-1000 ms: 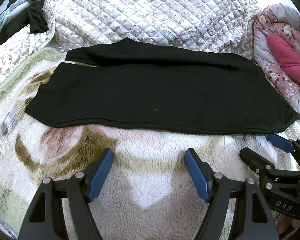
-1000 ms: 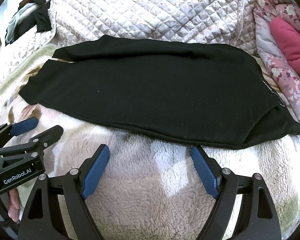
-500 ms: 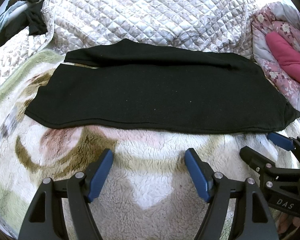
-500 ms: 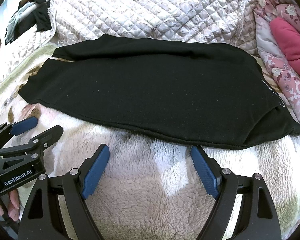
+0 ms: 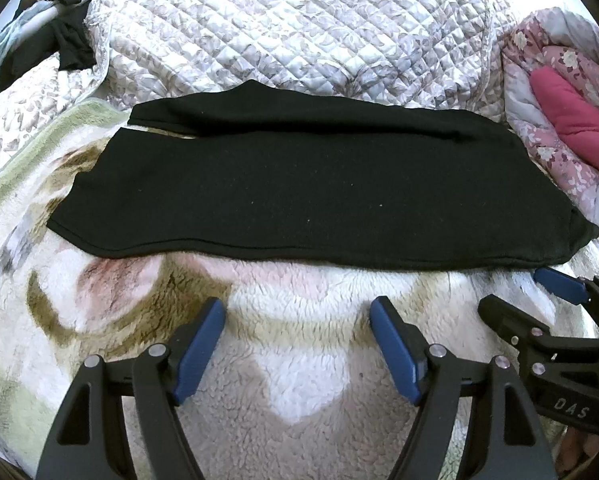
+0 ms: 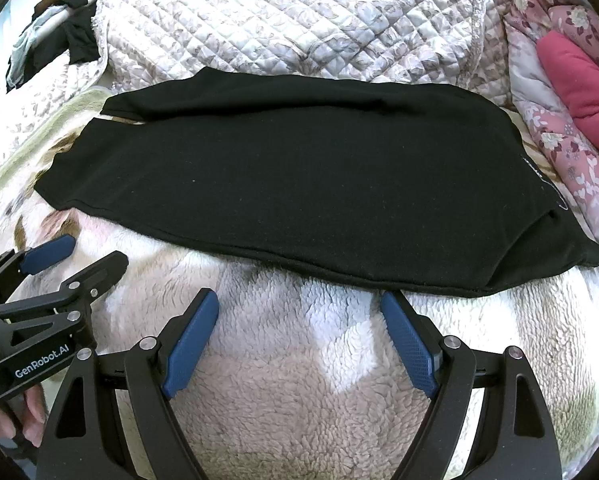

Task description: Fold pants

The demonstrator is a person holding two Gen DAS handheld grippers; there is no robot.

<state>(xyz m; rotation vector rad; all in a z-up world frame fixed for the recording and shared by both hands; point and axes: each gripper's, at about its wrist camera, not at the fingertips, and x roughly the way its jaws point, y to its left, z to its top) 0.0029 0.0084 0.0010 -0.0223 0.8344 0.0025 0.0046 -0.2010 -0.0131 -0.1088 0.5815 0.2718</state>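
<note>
Black pants lie flat across fleece blanket, legs to left, waist to right, quilt beyond far edge. Left gripper and right gripper: fingers apart, nothing held, both near pants' near edge w/o touching.

pants flat on blanket, crosswise just ahead of both fingers | quilt behind pants | floral bedding ahead-right | clothes heap far ahead-left | left gripper left of right gripper, both over blanket, apart from pants
</note>
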